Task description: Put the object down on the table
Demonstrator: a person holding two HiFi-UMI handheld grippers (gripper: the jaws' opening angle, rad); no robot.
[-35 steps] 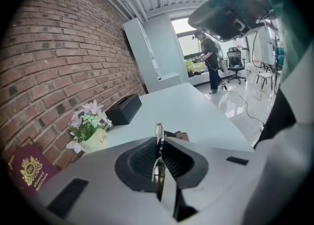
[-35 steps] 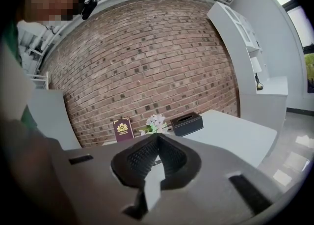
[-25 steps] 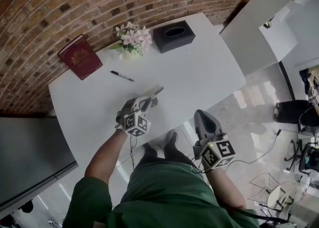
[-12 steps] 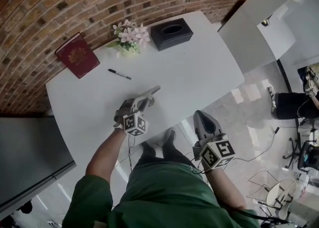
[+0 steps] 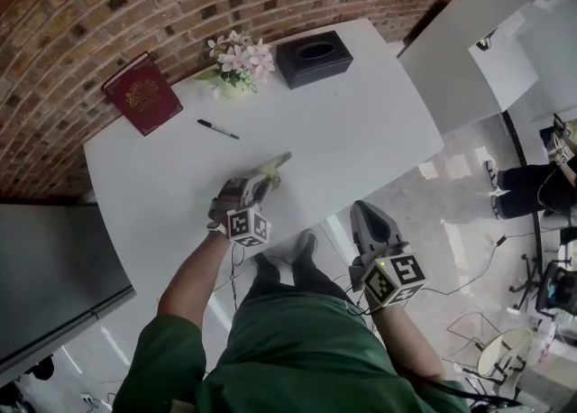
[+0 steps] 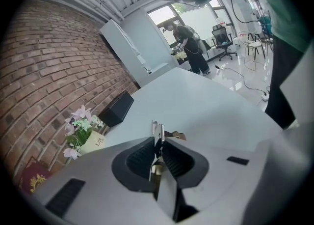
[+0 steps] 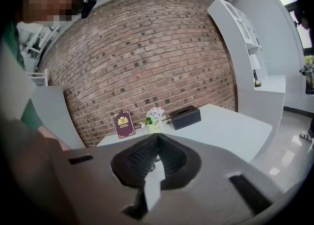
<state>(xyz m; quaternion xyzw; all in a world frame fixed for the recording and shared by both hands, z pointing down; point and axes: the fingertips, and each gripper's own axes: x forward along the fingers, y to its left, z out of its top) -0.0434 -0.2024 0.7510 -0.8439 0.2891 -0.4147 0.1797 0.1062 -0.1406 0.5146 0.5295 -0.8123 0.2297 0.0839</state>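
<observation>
My left gripper [image 5: 257, 188] is over the near middle of the white table [image 5: 361, 132], shut on a thin flat object [image 5: 275, 166] that sticks out past the jaws toward the far side. In the left gripper view [image 6: 158, 143] the object [image 6: 156, 133] stands edge-on between the pads, with its shadow close by on the tabletop. I cannot tell whether it touches the table. My right gripper [image 5: 368, 215] hangs off the table's near edge, above the floor, shut with nothing in it [image 7: 157, 146].
Along the brick wall at the back stand a dark red book [image 5: 142, 93], a small pot of pink flowers [image 5: 239, 59] and a black tissue box [image 5: 314, 58]. A black pen [image 5: 218, 129] lies in front of the book. A person stands far off [image 6: 189, 47].
The left gripper and its object have barely shifted over the table. The right gripper has kept its place.
</observation>
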